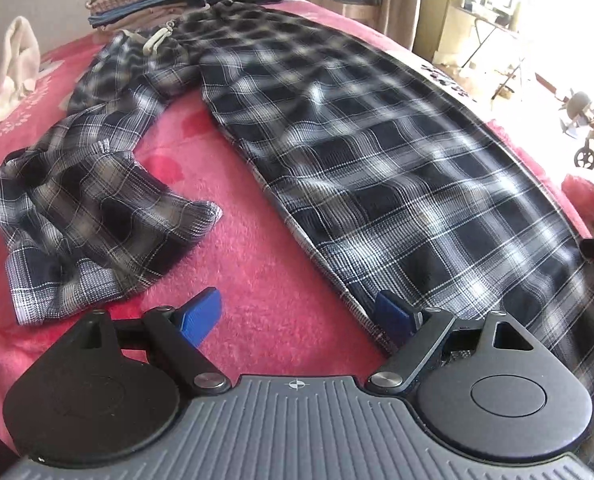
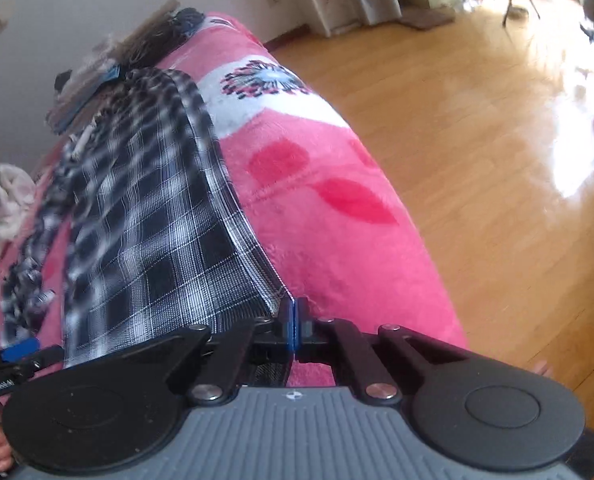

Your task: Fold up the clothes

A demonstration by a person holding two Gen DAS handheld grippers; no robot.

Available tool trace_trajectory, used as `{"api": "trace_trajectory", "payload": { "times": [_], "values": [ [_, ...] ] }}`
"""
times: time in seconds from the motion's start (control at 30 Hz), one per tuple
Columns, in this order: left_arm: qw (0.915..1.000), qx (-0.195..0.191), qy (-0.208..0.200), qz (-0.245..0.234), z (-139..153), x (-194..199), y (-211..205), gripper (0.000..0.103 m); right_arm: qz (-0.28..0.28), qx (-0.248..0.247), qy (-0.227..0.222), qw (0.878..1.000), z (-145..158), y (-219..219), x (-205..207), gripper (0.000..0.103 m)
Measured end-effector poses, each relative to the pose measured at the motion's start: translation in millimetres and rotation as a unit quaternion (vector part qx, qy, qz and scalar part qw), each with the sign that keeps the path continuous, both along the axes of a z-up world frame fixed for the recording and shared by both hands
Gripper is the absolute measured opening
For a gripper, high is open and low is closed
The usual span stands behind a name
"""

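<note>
Plaid trousers (image 1: 377,152) stretched lengthwise, waistband far, right gripper (image 2: 294,328) clamping hem, left gripper (image 1: 297,316) spread.

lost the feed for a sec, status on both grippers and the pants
Left gripper open, low over blanket. Right gripper shut on plaid pants edge. Other leg bunched, nothing blocking.

Plaid trousers (image 1: 377,152) on pink blanket (image 1: 265,272)

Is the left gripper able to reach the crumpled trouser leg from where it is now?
Probably yes. The left gripper is open, holds nothing, and only bare pink blanket lies between it and the crumpled trouser leg to its left. The right gripper holds the other leg's edge, well aside.
</note>
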State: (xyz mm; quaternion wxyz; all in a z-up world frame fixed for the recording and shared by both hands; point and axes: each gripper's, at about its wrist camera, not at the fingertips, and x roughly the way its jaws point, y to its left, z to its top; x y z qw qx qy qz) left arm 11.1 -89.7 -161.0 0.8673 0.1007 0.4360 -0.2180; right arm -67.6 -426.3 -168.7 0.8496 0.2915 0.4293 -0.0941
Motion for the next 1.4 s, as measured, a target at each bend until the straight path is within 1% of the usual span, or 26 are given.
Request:
{"api": "trace_trajectory", "payload": {
  "times": [0.1, 0.13, 0.2, 0.23, 0.27, 0.33, 0.4, 0.47, 0.5, 0.57, 0.6, 0.63, 0.67, 0.73, 0.83, 0.9, 0.97, 1.03, 1.13, 1.2, 1.23, 1.3, 1.33, 1.4],
  "values": [
    [1.0, 0.002, -0.003, -0.004, -0.1, -1.7, -0.5, 0.085, -0.015, 0.011, 0.013, 1.0, 4.9, -7.6, -1.8, 0.003],
    [1.0, 0.002, -0.004, -0.006, 0.0, -2.3, -0.5, 0.085, -0.016, 0.019, 0.026, 0.999, 5.9, -11.8, -4.3, 0.005],
    [0.9999, -0.001, -0.004, -0.009, 0.7, -2.8, -0.7, 0.085, -0.007, 0.048, 0.034, 0.998, 7.5, -16.6, -14.0, 0.023],
    [0.9999, -0.002, -0.003, -0.011, 0.8, -2.8, -1.1, 0.085, 0.002, 0.062, 0.041, 0.997, 8.4, -17.8, -20.0, 0.038],
    [0.9999, -0.004, -0.002, -0.013, 0.8, -3.1, -1.6, 0.085, 0.015, 0.068, 0.049, 0.996, 9.7, -16.5, -25.6, 0.042],
    [0.9998, -0.006, 0.0, -0.018, 0.6, -3.7, -2.6, 0.085, 0.045, 0.075, 0.065, 0.994, 12.9, -8.9, -33.9, 0.043],
    [0.9997, -0.006, 0.002, -0.024, -0.6, -4.0, -4.0, 0.085, 0.073, 0.075, 0.081, 0.991, 14.8, -1.8, -43.2, 0.043],
    [0.9996, -0.003, 0.004, -0.029, -1.6, -4.0, -6.0, 0.085, 0.091, 0.056, 0.104, 0.989, 13.4, 6.6, -49.1, 0.042],
    [0.9996, -0.003, 0.005, -0.029, -1.8, -3.5, -6.8, 0.085, 0.096, 0.043, 0.114, 0.988, 12.4, 10.7, -51.3, 0.04],
    [0.9996, -0.008, 0.01, -0.026, -1.4, -2.0, -7.4, 0.085, 0.101, 0.013, 0.126, 0.987, 9.4, 19.5, -55.6, 0.023],
    [0.9995, -0.013, 0.013, -0.024, -0.9, -1.5, -6.9, 0.085, 0.105, -0.002, 0.131, 0.986, 8.6, 23.9, -57.6, 0.019],
    [0.9995, -0.016, 0.014, -0.022, -0.4, -1.4, -6.2, 0.085, 0.109, -0.017, 0.131, 0.985, 10.8, 28.4, -58.6, 0.007],
    [0.9996, -0.016, 0.013, -0.02, -0.1, -1.6, -5.3, 0.085, 0.11, -0.031, 0.131, 0.985, 13.8, 32.2, -59.6, 0.0],
    [0.9997, -0.014, 0.013, -0.015, 0.1, -1.9, -3.3, 0.085, 0.101, -0.058, 0.137, 0.984, 17.9, 35.1, -61.1, 0.0],
    [0.9996, -0.019, 0.019, -0.008, 0.9, -1.2, 0.2, 0.085, 0.097, -0.09, 0.165, 0.977, 15.1, 35.8, -61.7, 0.0],
    [0.9995, -0.021, 0.019, -0.009, 1.8, -1.9, 1.6, 0.085, 0.094, -0.084, 0.164, 0.978, 19.4, 35.5, -63.4, 0.004],
    [0.9995, -0.023, 0.019, -0.012, 2.8, -2.9, 2.3, 0.085, 0.092, -0.09, 0.159, 0.979, 28.3, 38.0, -66.9, 0.013],
    [0.9993, -0.025, 0.017, -0.02, 3.6, -4.6, 1.6, 0.085, 0.096, -0.105, 0.149, 0.979, 41.3, 44.2, -72.9, 0.015],
    [0.9993, -0.021, 0.01, -0.031, 4.4, -7.5, -1.8, 0.085, 0.122, -0.105, 0.133, 0.978, 54.1, 53.1, -83.6, 0.015],
    [0.9991, -0.02, 0.009, -0.036, 4.4, -9.1, -2.9, 0.085, 0.153, -0.104, 0.133, 0.974, 53.8, 66.0, -83.0, 0.015],
    [0.9991, -0.018, 0.008, -0.038, 4.2, -9.7, -3.4, 0.085, 0.166, -0.105, 0.141, 0.97, 49.1, 72.9, -82.1, 0.015],
    [0.9991, -0.006, 0.004, -0.041, 3.4, -10.8, -4.5, 0.085, 0.169, -0.105, 0.182, 0.963, 31.1, 78.5, -80.5, 0.014],
    [0.9991, -0.001, 0.001, -0.042, 3.0, -11.3, -4.9, 0.085, 0.171, -0.116, 0.203, 0.957, 23.1, 80.9, -80.0, 0.01],
    [0.999, 0.01, -0.009, -0.043, 2.3, -12.2, -5.1, 0.085, 0.187, -0.14, 0.205, 0.951, 28.1, 87.7, -78.0, 0.01]
  ]
}}
